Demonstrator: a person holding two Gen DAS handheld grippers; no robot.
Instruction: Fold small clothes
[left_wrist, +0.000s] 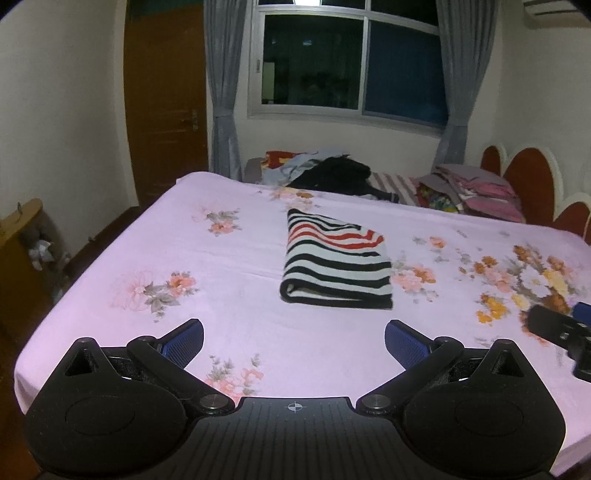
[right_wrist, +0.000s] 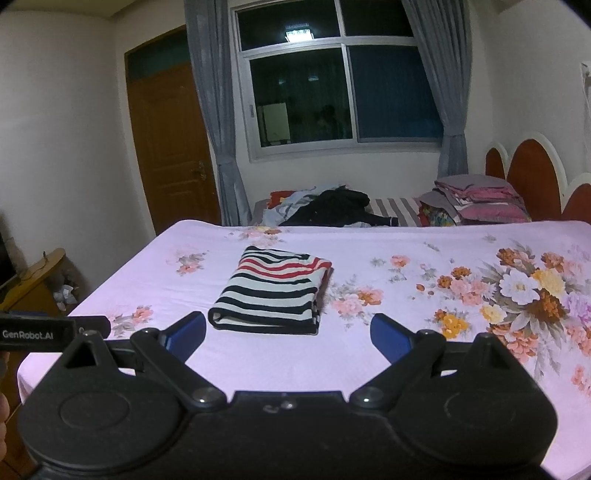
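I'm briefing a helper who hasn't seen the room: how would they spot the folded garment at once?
Find the big bed with the pink floral sheet. Near its middle lies the folded striped garment, a neat rectangle with black, white and red bands. Unlike the loose clothes pile beyond the bed's far edge, it sits alone and tidy.

the left hand-held gripper (left_wrist: 294, 341) hovers over the bed (left_wrist: 236, 258) with jaws spread wide, empty. ahead lies a folded striped garment (left_wrist: 334, 264) — flat, apart from it. the right hand-held gripper (left_wrist: 561, 326) shows at the right edge — blurred.
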